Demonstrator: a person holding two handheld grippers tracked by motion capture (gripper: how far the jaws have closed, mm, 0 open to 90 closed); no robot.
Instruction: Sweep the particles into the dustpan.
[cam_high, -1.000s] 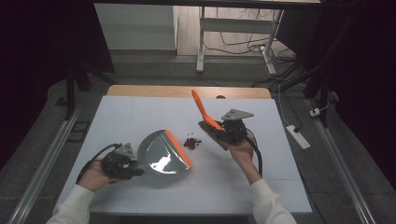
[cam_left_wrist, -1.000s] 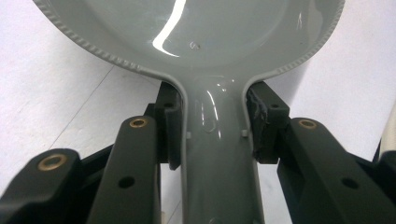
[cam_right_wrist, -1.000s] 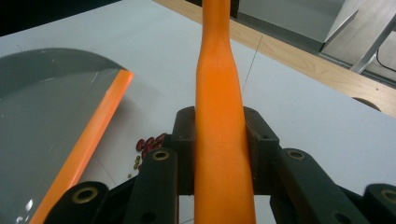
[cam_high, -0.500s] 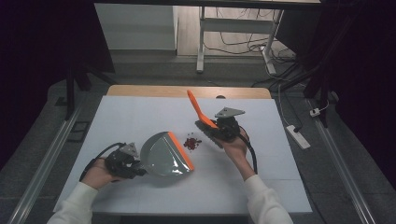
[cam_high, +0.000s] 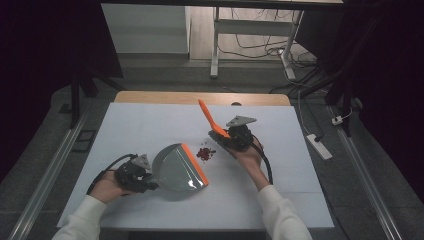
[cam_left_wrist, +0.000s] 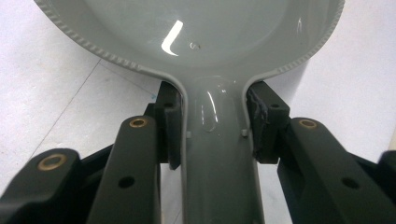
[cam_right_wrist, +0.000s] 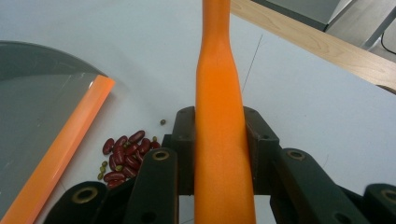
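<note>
A grey dustpan (cam_high: 176, 167) with an orange lip (cam_high: 195, 164) lies on the white table, lip facing right. My left gripper (cam_high: 145, 177) is shut on its grey handle (cam_left_wrist: 217, 154). A small pile of red beans (cam_high: 205, 153) sits just right of the lip; in the right gripper view the beans (cam_right_wrist: 125, 156) lie beside the orange lip (cam_right_wrist: 65, 147). My right gripper (cam_high: 231, 136) is shut on the orange brush handle (cam_right_wrist: 222, 121), which slants up and to the left (cam_high: 209, 117). The brush head is hidden below the gripper.
The white table (cam_high: 150, 125) has a wooden far edge (cam_high: 200, 98). Beyond it stand a white desk frame (cam_high: 216, 45) and floor cables. A power strip (cam_high: 318, 146) lies on the floor at the right. A metal rail (cam_high: 47, 185) runs along the left.
The right gripper with the orange brush has moved left and nearer to the beans. The dustpan's lip has edged right towards the pile.
</note>
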